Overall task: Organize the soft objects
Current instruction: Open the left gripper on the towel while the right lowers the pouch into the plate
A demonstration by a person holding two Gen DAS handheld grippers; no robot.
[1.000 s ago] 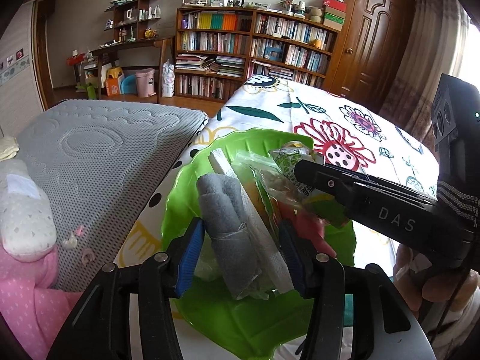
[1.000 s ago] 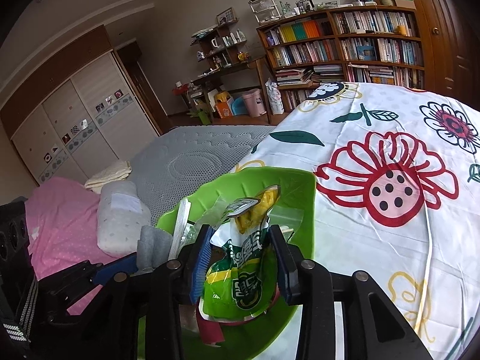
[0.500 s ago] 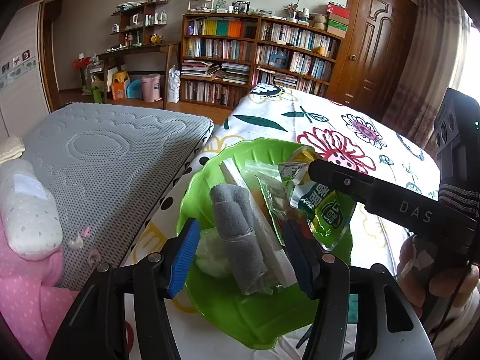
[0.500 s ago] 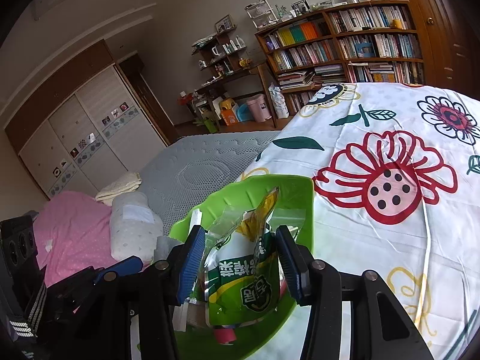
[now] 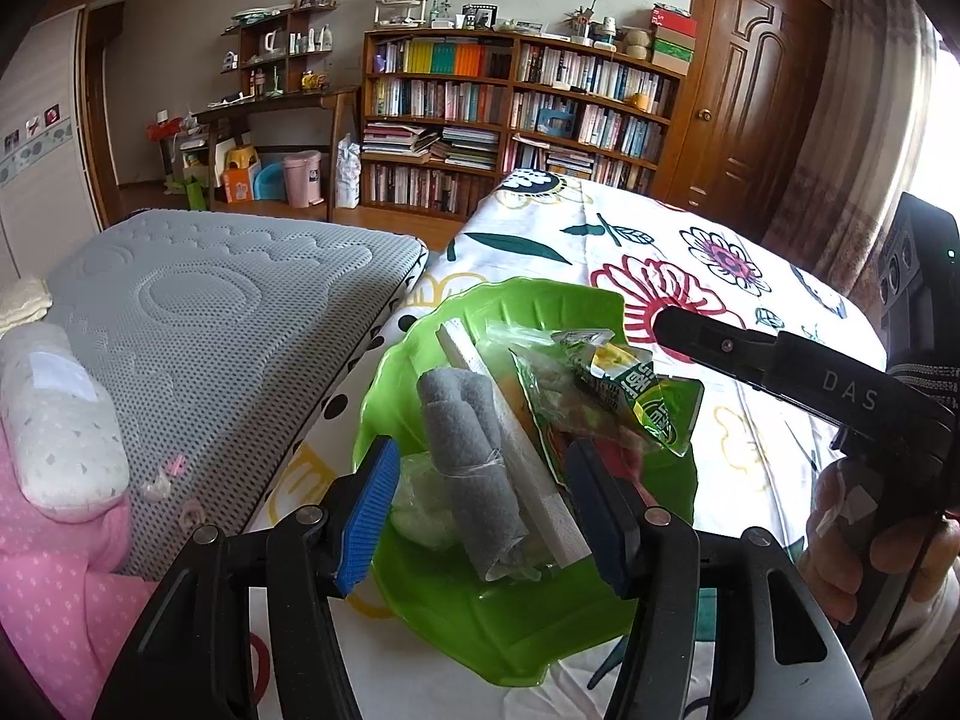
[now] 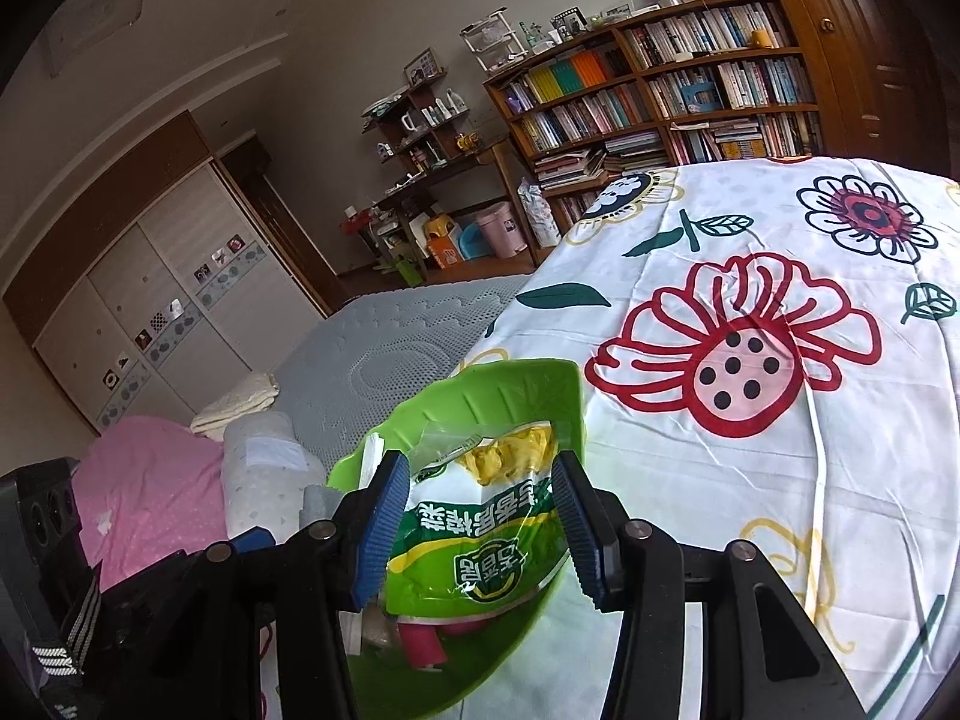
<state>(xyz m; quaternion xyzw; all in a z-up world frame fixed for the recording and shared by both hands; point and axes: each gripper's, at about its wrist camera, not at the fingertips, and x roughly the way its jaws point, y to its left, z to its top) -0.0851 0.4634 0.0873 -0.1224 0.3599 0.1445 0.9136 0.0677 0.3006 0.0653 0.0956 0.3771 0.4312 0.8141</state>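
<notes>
The right gripper (image 6: 474,516) holds the green snack bag (image 6: 480,546) between narrow fingers, above the green bowl (image 5: 540,618). The left gripper (image 5: 483,510) stands wide around the rolled grey cloth (image 5: 474,468) inside the bowl. Both items appear light and limp; the crinkly bag is best pinched mid-body, the cloth across its roll.
</notes>
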